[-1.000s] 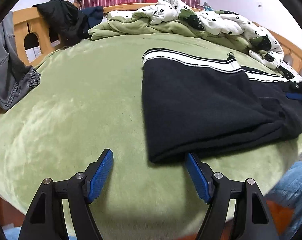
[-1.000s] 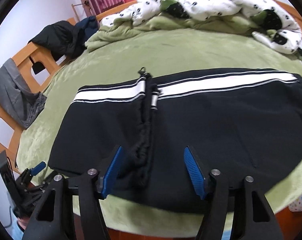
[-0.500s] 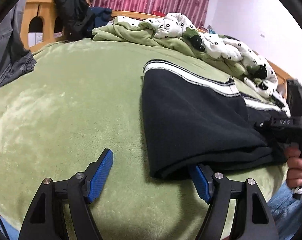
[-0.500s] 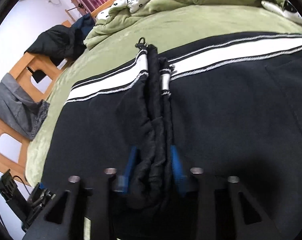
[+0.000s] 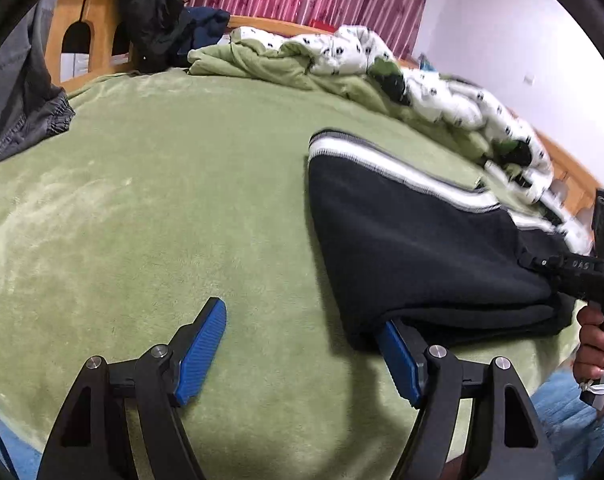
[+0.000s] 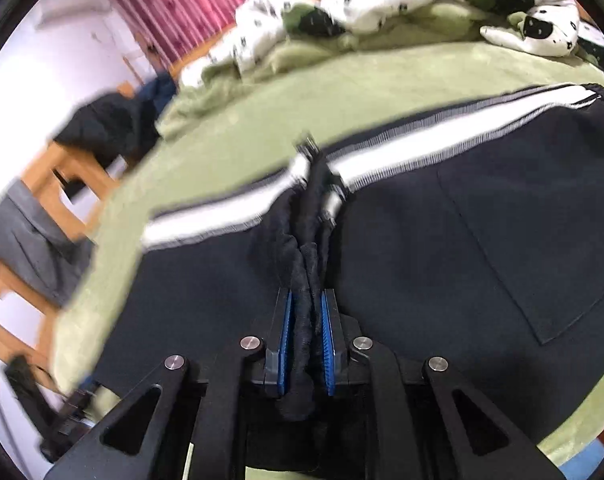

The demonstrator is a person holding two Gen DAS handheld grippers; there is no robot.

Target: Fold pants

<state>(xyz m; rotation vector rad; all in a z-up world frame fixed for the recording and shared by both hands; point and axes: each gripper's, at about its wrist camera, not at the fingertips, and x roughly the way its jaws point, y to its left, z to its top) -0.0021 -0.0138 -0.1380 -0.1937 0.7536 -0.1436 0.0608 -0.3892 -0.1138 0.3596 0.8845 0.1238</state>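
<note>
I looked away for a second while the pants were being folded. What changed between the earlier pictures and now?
The right gripper came down and shut on a bunched ridge of the black pants, pulling the cloth into a pleat. The left gripper stayed open at the pants' near corner, one finger tucked under the edge. The pants stay on the green blanket.

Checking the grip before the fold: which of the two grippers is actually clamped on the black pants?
The right gripper: its jaws pinch a bunched ridge of the black pants. The left gripper stands open at their corner.

The left gripper [image 5: 302, 344] stands open on the green blanket [image 5: 162, 208], 1 pad under the black pants [image 5: 413, 248] corner.
</note>
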